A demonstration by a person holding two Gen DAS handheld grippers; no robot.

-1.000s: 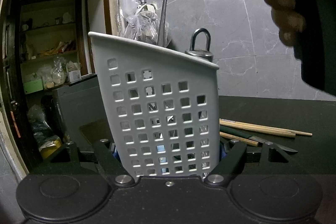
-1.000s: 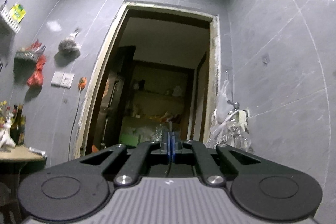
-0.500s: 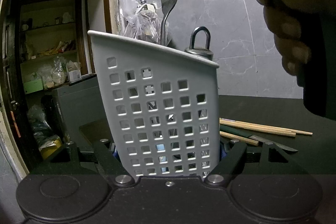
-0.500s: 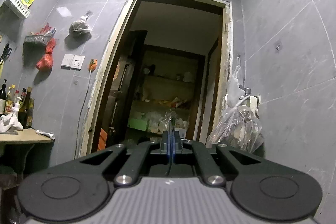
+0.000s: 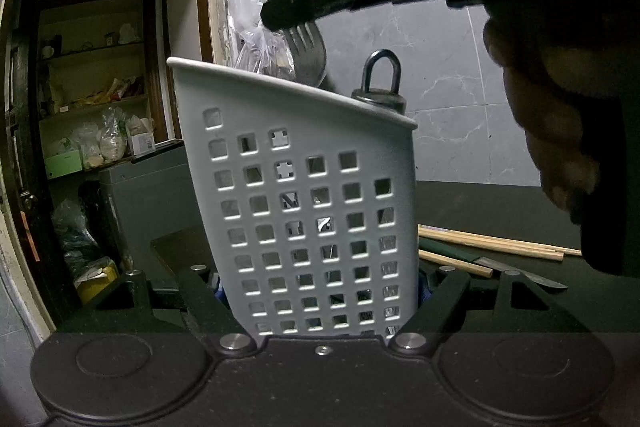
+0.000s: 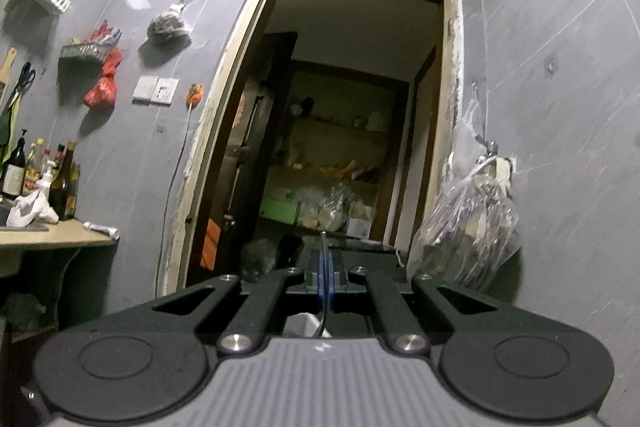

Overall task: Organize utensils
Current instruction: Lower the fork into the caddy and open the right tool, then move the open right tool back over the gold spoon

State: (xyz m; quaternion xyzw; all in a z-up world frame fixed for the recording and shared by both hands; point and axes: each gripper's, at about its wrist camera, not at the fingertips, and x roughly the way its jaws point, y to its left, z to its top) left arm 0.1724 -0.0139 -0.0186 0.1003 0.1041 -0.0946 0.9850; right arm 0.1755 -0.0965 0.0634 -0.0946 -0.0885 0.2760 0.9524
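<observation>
The right gripper [image 5: 288, 17] is clamped fully closed on the tine end of a fork [image 5: 308, 53], with the handle pointing down into the utensil holder [image 5: 304, 211]. In the right wrist view the same gripper [image 6: 325, 275] shows the fork edge-on as a thin blade pinched between the blue pads [image 6: 320, 273]. The left gripper [image 5: 320, 307] grips the base of the holder on both sides, jaws set to the holder's width, and steadies it on the dark counter [image 5: 480, 211].

Risks, as judged from this position:
- The fork is pinched only at the tines. The grip area is small, so the fork may pivot or slip if the handle catches an inner wall.
- Release from too high may let the fork drop hard and rock the holder.
- The fork handle may jam against the item already inside.

Holder contents: the fork handle, largely hidden behind the perforated wall, and a metal item with a loop top [image 5: 382, 83] projecting above the rim. Chopsticks [image 5: 492, 243] and a knife [image 5: 516, 271] lie on the counter beside the holder, not yet stowed.
</observation>
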